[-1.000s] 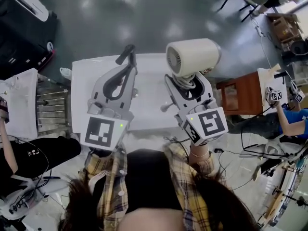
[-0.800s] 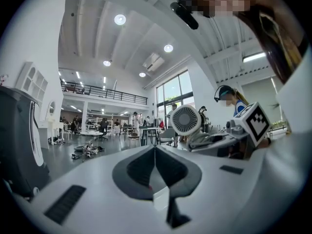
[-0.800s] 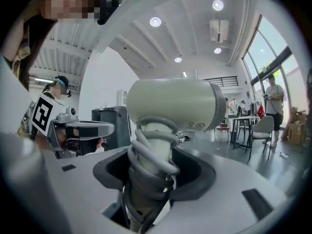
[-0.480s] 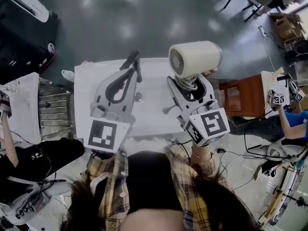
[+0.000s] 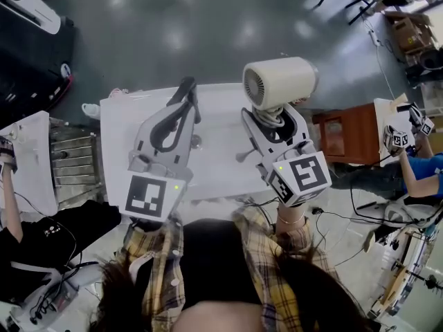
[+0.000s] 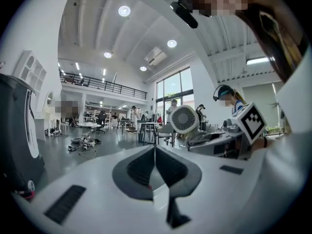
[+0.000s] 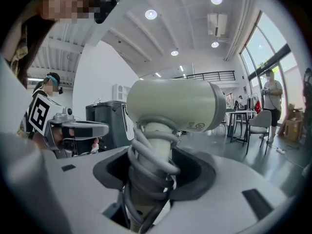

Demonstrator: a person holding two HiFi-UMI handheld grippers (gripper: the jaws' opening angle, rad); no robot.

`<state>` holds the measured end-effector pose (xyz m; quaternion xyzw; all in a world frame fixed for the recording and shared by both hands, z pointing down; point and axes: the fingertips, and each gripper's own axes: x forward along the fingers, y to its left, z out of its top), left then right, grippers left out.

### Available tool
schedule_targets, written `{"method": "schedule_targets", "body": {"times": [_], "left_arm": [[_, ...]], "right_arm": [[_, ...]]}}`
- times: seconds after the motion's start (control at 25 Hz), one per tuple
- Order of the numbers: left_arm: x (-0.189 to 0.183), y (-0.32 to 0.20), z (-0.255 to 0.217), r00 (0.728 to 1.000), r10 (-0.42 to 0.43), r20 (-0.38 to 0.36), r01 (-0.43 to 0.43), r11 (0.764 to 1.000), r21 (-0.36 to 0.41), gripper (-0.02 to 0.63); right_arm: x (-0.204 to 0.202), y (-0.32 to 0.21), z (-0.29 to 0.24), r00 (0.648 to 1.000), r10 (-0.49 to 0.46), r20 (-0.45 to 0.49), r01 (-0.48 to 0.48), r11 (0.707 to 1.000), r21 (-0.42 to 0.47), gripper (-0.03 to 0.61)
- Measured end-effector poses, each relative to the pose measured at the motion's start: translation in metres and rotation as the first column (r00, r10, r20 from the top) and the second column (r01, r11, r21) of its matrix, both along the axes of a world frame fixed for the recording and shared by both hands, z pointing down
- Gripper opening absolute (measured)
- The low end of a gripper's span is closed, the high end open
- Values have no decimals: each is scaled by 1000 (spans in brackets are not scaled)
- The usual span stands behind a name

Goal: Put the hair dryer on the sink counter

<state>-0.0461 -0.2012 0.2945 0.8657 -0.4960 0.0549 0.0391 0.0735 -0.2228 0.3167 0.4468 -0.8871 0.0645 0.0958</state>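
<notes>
Hair dryer isn't on the bench yet. It's held up in the right gripper, over the bench's far right corner. Cream body, barrel lying crosswise past the fingertips, round rear grille turned twd the left gripper.

Right gripper view: fingers spread wide & pinching the dryer's handle. Grey cord is coiled round the handle, so the coils sit btwn the fingers too. Barrel fills the upper middle of that view.

Left gripper: over the bench's far edge, approx mid-length, well apart from the dryer. Fingers pressed together, nothing btwn them. In its own view the dryer's grille shows off to the right, w/ the right gripper's marker cube beside it.

Bench is white w/ a basin sunk nr its middle; both grippers hang over it, side by side, marker cubes twd the near edge.

Around it:
- brown cabinet just beside the bench's right edge
- metal rack just beside the left edge
- another person further right, blue sleeve
- grey floor beyond the far edge

Wearer's plaid shirt shows at the bottom of head view.
</notes>
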Motion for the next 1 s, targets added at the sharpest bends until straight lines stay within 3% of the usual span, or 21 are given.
{"method": "schedule_targets", "body": {"times": [0.48, 0.76, 1.0], "left_arm": [[13, -7, 39, 1000, 20, -11, -21, 995, -96, 18], [10, -4, 60, 1000, 3, 1, -3, 989, -146, 18], [18, -4, 75, 1000, 8, 3, -8, 984, -178, 18]], "right_arm": [[8, -23, 53, 986, -81, -146, 67, 993, -94, 242], [9, -33, 95, 941, -185, -284, 145, 977, -158, 242], [16, -44, 128, 906, -253, -340, 185, 958, -219, 242]]}}
